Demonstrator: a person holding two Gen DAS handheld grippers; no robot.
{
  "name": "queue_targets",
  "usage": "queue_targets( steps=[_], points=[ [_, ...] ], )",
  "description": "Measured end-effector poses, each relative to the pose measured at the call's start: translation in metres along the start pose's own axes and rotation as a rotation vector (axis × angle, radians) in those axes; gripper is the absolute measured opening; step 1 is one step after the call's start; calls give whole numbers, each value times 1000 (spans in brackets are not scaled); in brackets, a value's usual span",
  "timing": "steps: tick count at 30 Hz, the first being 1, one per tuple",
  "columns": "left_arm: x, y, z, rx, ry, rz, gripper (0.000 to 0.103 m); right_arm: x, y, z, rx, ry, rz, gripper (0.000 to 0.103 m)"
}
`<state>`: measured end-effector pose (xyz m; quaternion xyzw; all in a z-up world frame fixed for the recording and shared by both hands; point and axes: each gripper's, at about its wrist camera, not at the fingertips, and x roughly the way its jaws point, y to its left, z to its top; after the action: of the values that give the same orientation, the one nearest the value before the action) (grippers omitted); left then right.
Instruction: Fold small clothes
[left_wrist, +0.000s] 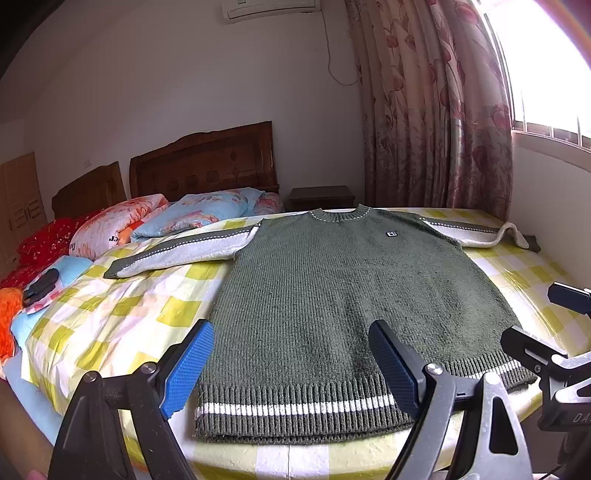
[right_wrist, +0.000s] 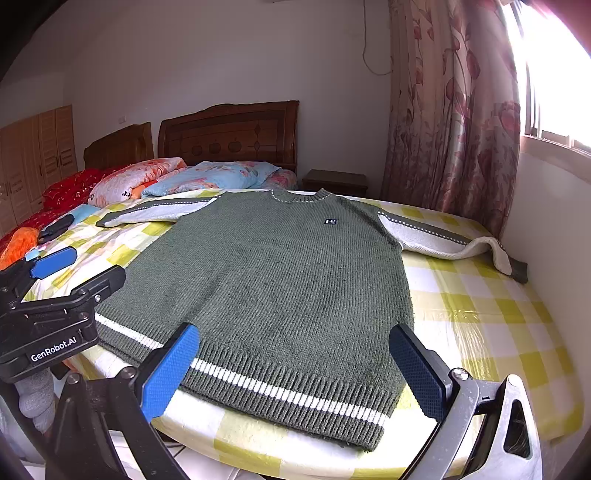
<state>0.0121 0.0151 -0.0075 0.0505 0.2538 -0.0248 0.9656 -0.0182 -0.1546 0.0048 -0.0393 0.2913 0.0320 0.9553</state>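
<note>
A dark green knitted sweater (left_wrist: 332, 295) (right_wrist: 273, 280) with white sleeves lies flat, front up, on the checked bedsheet, collar away from me and striped hem at the near bed edge. Both sleeves are spread sideways; the right cuff is bent against the wall. My left gripper (left_wrist: 291, 369) hangs open above the hem's left part, with nothing between its blue pads. My right gripper (right_wrist: 295, 373) is open above the hem's right part, also empty. Each gripper shows at the edge of the other's view, the right one (left_wrist: 532, 332) and the left one (right_wrist: 74, 269).
The yellow-checked bed (left_wrist: 122, 314) (right_wrist: 480, 325) meets a wall on the right. Pillows and folded quilts (left_wrist: 199, 214) (right_wrist: 207, 177) lie by the wooden headboard. A dark object (left_wrist: 40, 284) rests on the left bedding. A nightstand (right_wrist: 334, 181) and curtain (right_wrist: 454, 122) stand behind.
</note>
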Motion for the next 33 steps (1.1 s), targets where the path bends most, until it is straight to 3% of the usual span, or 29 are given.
queue_targets(
  steps=[33],
  points=[
    [4, 3, -5, -8, 16, -5, 87, 5, -4, -4, 23, 17, 15, 103]
  ],
)
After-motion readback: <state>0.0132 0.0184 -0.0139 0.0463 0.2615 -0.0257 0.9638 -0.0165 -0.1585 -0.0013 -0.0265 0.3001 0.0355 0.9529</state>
